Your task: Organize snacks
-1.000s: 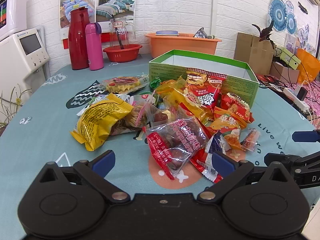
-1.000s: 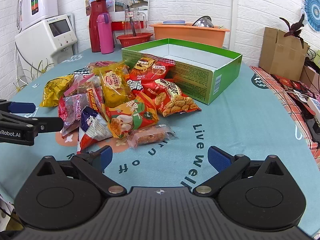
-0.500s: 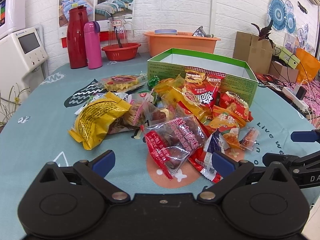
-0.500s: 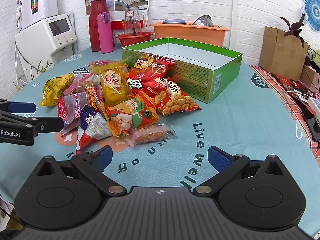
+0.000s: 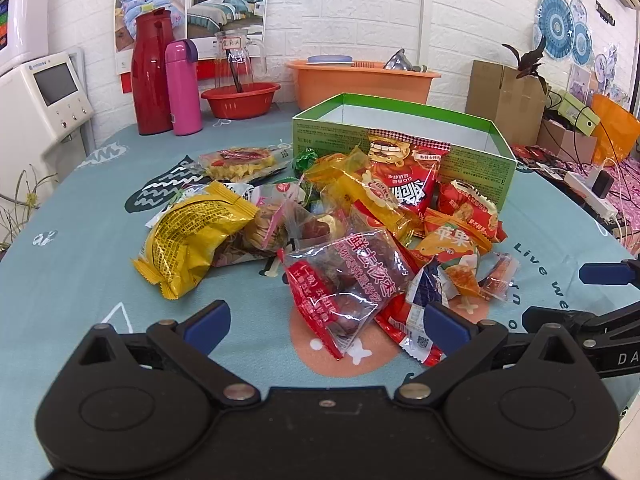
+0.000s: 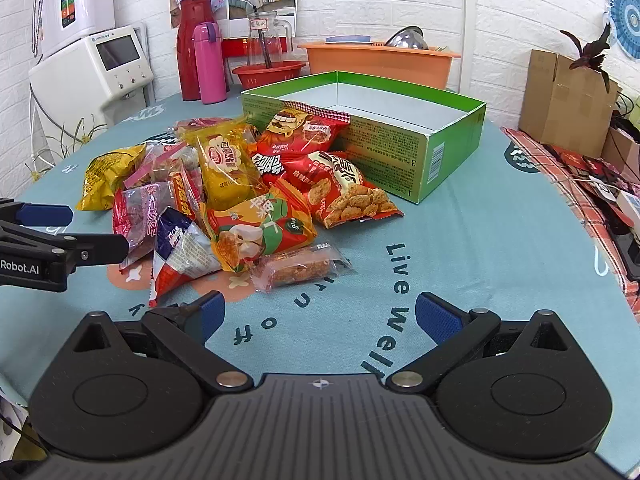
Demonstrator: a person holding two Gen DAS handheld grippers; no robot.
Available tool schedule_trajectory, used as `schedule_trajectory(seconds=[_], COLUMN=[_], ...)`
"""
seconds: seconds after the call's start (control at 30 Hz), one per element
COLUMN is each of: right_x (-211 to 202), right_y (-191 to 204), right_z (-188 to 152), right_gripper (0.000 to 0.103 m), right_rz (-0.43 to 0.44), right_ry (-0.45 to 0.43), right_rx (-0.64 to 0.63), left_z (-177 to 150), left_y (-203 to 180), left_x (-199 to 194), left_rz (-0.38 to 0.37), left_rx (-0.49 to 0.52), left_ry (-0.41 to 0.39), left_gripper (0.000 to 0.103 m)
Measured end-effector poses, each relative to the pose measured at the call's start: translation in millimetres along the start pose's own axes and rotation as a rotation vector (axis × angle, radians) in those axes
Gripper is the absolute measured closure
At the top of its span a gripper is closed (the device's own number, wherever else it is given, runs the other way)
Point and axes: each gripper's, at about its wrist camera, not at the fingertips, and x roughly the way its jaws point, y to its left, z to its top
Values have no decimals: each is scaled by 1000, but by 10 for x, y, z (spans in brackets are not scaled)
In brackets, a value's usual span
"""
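Snacks (image 5: 352, 232) lay heaped against the green box (image 6: 452, 140), unsorted; left gripper (image 5: 326, 318) and right gripper (image 6: 318, 314) hovered wide apart, empty, presumably ready to pick.

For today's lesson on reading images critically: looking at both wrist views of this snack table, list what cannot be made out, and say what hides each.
1. Left wrist view: the green box floor, hidden by its near wall and the leaning red chip bag.
2. Both views: packets low in the snack pile, covered by upper ones.
3. Right wrist view: the left claw, cut off by the left edge.
4. Left wrist view: the orange basin contents, behind its rim.
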Motion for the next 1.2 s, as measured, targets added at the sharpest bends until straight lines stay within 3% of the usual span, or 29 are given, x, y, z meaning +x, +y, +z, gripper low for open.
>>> schedule_trajectory(seconds=[0.43,0.5,0.63,0.77,0.9,0.97,1.03,1.2], right_x=[46,19,-107,8,141,212,288,480], right_y=[-63,-81,-177,-221,-19,19,13,-11], right_z=[-23,-29,-64,-49,-37,-11,47,122], right_gripper=[0,0,0,0,0,0,0,0], right_rz=[4,11,53,174,57,60,111,159], right_ry=[-5,-46,-234,-127,-115,-104,-81,-31], right_rx=[16,17,72,53,-83,-146,-182,-211], left_z=[-13,-30,-88,-102,-63,-63,-87,-62], left_y=[29,59,143,154,70,4,-54,-62], left_x=[27,-19,-173,-158,-47,-2,33,168], left_rz=[-24,-56,-185,-277,-355,-383,-386,-371], left_rx=[-4,-11,-37,-63,-82,-61,-38,-66], left_ry=[-7,-42,-138,-126,-45,-13,11,36], left_gripper=[0,0,0,0,1,36,49,46])
